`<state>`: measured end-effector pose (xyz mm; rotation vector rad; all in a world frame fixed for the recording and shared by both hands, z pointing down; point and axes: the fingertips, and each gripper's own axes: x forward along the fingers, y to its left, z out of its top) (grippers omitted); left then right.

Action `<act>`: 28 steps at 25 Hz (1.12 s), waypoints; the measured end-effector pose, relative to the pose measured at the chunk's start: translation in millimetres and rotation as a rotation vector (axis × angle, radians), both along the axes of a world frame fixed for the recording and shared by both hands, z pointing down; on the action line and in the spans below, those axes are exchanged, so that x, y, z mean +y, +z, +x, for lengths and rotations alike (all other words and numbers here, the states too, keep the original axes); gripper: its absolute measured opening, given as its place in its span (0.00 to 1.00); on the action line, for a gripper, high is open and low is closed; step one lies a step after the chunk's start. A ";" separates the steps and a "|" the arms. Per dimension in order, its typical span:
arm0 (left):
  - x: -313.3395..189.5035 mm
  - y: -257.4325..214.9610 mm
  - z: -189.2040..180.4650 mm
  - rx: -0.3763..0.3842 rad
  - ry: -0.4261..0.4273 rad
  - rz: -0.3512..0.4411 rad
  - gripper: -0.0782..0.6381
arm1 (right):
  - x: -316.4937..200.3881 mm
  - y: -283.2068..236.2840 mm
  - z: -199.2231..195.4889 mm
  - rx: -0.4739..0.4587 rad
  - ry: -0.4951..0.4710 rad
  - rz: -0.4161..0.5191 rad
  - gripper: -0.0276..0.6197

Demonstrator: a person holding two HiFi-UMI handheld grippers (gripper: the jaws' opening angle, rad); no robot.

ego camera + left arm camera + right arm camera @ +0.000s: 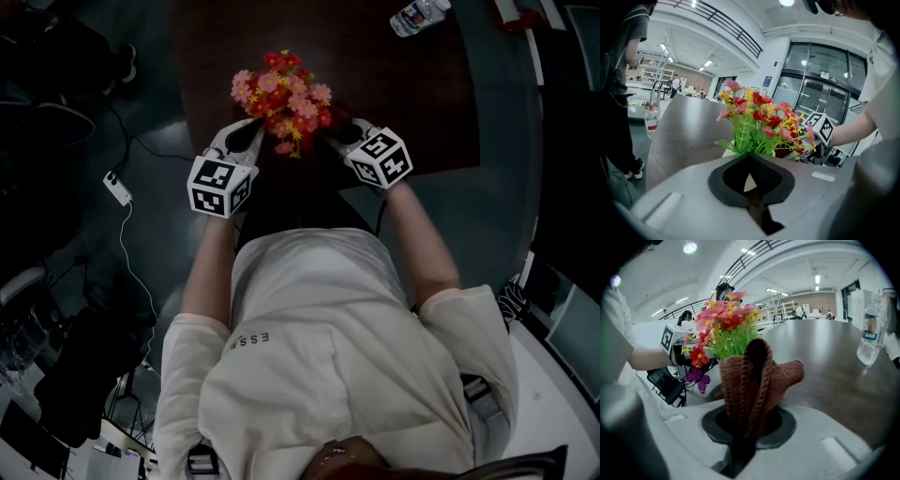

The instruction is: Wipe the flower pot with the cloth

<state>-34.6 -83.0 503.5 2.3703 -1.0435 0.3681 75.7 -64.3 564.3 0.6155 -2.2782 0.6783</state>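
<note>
On the dark tabletop (412, 103) the pot (727, 152) with its flowers (281, 94) stands near the front edge, between both tools. The left tool (749, 157) is closed at the pot's rim, probably to steady it. The right tool (339, 133) grips the brown cloth (754, 380) at the pot's other side. I judge the wiping is under way, but how much of the pot is clean does not show.
</note>
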 end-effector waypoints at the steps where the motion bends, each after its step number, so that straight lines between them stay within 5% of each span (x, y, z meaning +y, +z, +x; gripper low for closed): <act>1: -0.2 1.0 0.4 -0.005 0.000 0.001 0.12 | -10.3 0.7 7.6 0.009 -0.002 0.009 0.11; 7: -2.3 0.2 -2.0 0.049 -0.053 -0.015 0.12 | -89.4 -5.2 7.6 0.011 -0.174 0.071 0.11; 13: -3.3 -4.3 -5.1 0.082 -0.201 -0.009 0.12 | -124.2 -17.5 -60.1 -0.092 -0.552 0.033 0.11; 17: -3.9 -4.3 -7.0 0.075 -0.269 -0.002 0.12 | -131.0 -14.9 -101.2 -0.136 -0.711 -0.046 0.11; 28: -3.3 -5.6 -8.9 0.062 -0.378 0.012 0.12 | -96.6 -8.7 -149.9 -0.191 -0.892 -0.222 0.11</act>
